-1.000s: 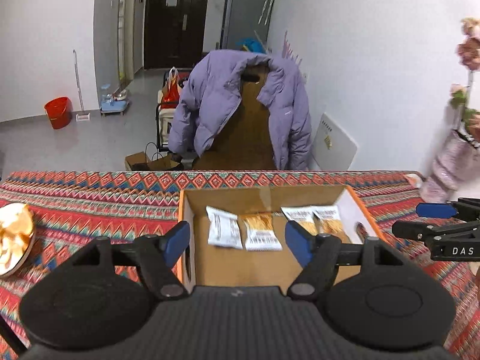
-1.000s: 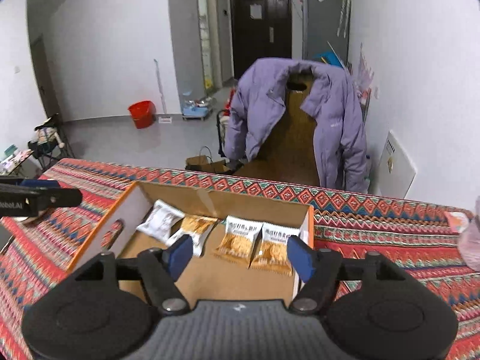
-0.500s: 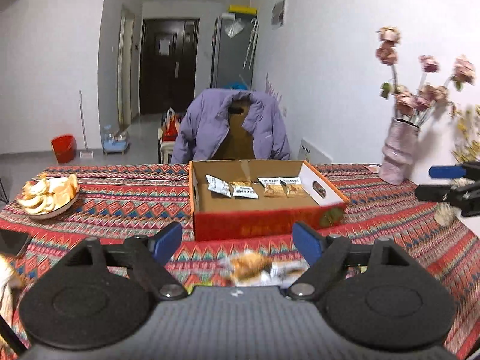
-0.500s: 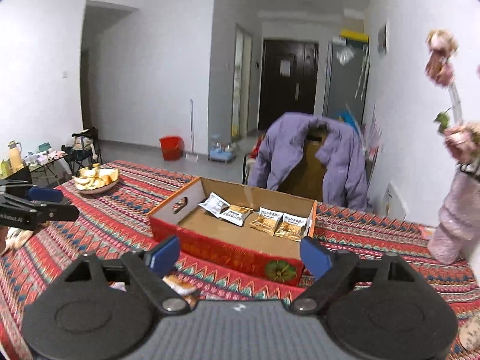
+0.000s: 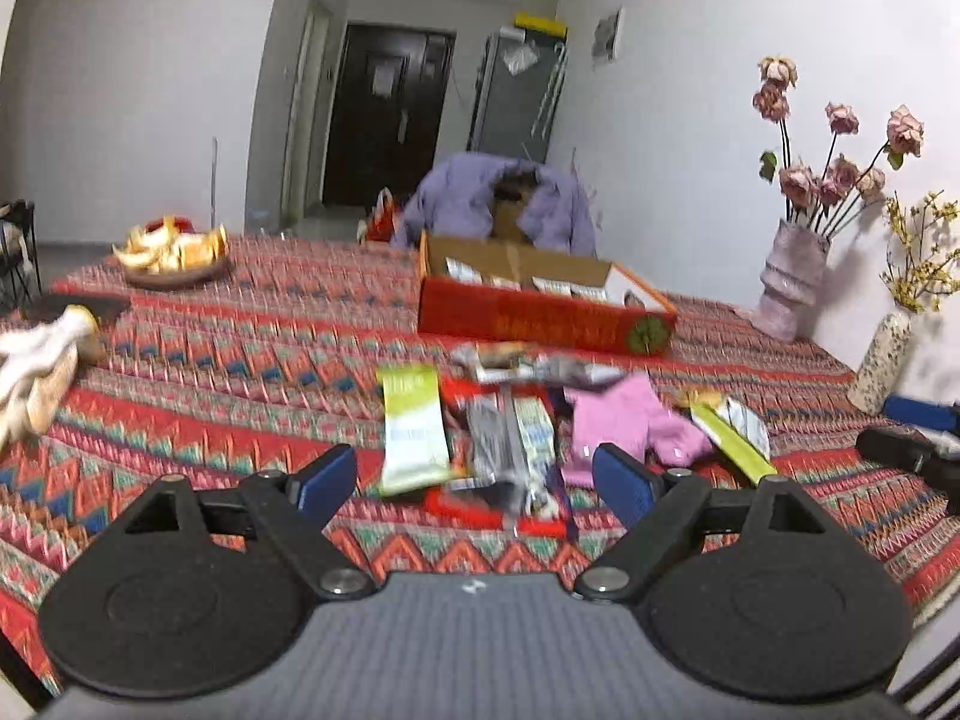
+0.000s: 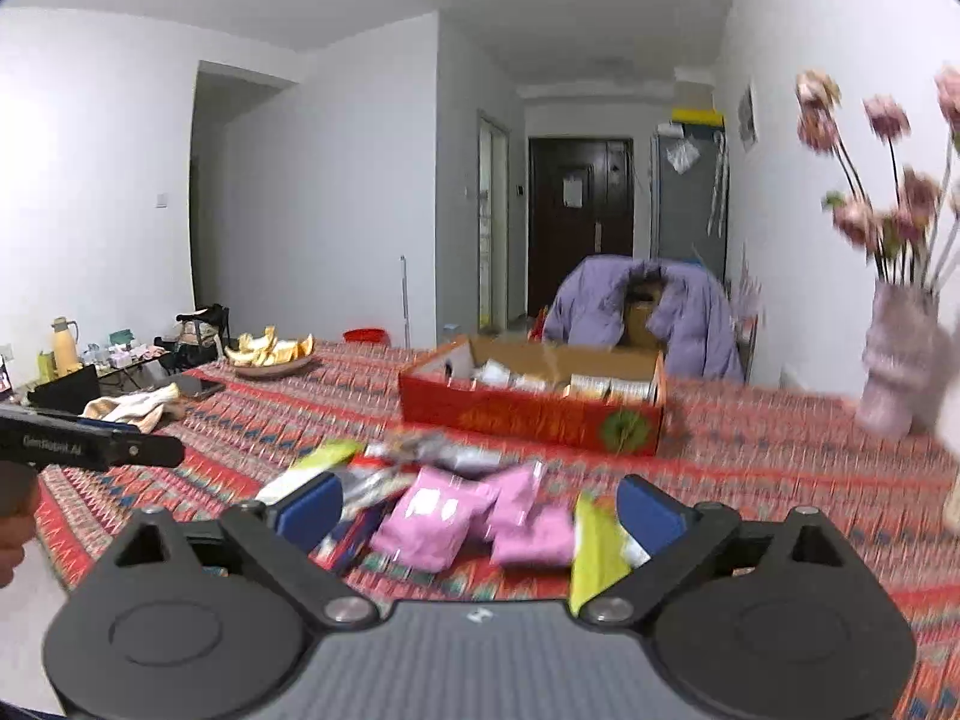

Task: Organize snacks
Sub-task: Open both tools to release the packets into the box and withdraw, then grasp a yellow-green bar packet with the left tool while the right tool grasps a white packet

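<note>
A red cardboard box [image 5: 543,315] [image 6: 531,414] with several snack packets along its far side sits mid-table. In front of it lies a loose pile of snacks: a green-and-white packet [image 5: 413,429], a silvery packet [image 5: 498,450], pink packets [image 5: 627,423] [image 6: 441,516] and a yellow-green packet [image 6: 594,552]. My left gripper [image 5: 474,486] hovers low over the pile's near left side, its jaws opening with nothing gripped. My right gripper [image 6: 480,507] hangs above the pink packets, jaws also opening and holding nothing. Each gripper shows at the edge of the other's view.
A bowl of orange peels [image 5: 174,252] stands at the far left, a pale cloth [image 5: 39,360] nearer. Vases with flowers [image 5: 792,276] line the right wall. A chair with a purple jacket [image 6: 648,312] stands behind the table.
Both grippers have pulled back from above the box toward the near edge and sunk lower. Their jaws have widened. The snack pile has come into view beneath them.
</note>
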A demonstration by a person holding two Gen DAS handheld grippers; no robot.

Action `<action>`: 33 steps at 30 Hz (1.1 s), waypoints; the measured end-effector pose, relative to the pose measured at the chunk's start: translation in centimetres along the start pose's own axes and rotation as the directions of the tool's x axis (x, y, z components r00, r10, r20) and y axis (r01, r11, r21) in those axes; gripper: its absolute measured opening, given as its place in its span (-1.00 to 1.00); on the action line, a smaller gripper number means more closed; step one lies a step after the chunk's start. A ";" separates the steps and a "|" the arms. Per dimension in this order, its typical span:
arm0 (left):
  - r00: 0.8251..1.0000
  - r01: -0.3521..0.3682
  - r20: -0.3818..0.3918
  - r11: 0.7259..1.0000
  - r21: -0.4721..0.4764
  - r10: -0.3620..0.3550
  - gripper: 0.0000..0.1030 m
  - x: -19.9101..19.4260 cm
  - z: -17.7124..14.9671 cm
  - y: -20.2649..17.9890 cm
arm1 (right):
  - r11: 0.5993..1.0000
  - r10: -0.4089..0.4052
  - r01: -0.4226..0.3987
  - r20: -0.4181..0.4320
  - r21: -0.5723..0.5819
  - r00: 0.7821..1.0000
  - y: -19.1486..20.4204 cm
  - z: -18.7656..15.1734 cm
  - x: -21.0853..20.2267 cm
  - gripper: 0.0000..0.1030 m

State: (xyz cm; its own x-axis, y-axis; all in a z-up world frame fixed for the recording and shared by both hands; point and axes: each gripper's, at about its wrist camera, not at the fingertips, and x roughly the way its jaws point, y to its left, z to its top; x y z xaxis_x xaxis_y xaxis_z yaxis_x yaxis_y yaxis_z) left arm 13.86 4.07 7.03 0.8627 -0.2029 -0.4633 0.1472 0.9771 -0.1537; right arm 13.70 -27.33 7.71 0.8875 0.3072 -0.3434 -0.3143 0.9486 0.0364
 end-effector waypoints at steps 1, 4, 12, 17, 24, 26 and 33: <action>1.000 -0.007 -0.004 1.000 0.010 0.007 0.69 0.0 -0.2 0.0 | 1.000 -0.001 0.001 -0.017 0.003 1.000 -0.1 -0.5 0.1 0.91; 0.999 -0.040 -0.012 0.998 0.042 0.041 0.69 0.8 -0.3 -0.1 | 0.999 -0.032 0.032 -0.050 -0.007 0.998 0.1 -1.8 0.3 0.91; 0.998 -0.055 -0.040 0.998 0.040 0.057 0.67 3.6 0.2 -0.1 | 0.994 -0.082 0.085 -0.049 0.061 0.995 -1.8 -1.8 1.3 0.91; 0.995 -0.070 -0.075 0.997 0.034 0.073 0.66 6.4 0.8 0.5 | 0.976 -0.137 0.151 -0.093 0.156 0.986 -4.5 -1.7 3.7 0.89; 0.984 -0.106 -0.141 0.994 0.017 0.108 0.47 12.2 1.8 2.1 | 0.944 -0.185 0.224 -0.173 0.243 0.967 -7.7 -2.3 7.9 0.86; 0.981 -0.110 -0.158 0.994 0.012 0.110 0.44 13.9 2.1 2.6 | 0.937 -0.196 0.238 -0.183 0.254 0.963 -8.5 -2.3 9.3 0.86; 0.969 -0.121 -0.218 0.992 -0.016 0.115 0.26 18.6 2.2 3.9 | 0.899 -0.223 0.285 -0.212 0.332 0.951 -11.9 -2.0 13.9 0.72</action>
State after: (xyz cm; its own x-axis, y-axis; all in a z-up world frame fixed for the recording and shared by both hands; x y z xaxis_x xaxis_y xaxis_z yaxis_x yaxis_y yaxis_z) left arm 31.55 4.27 -0.24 0.7477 -0.0982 -0.6567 0.0338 0.9934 -0.1100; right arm 29.03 -34.47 0.61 0.8433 0.0645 -0.5336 0.0818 0.9658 0.2461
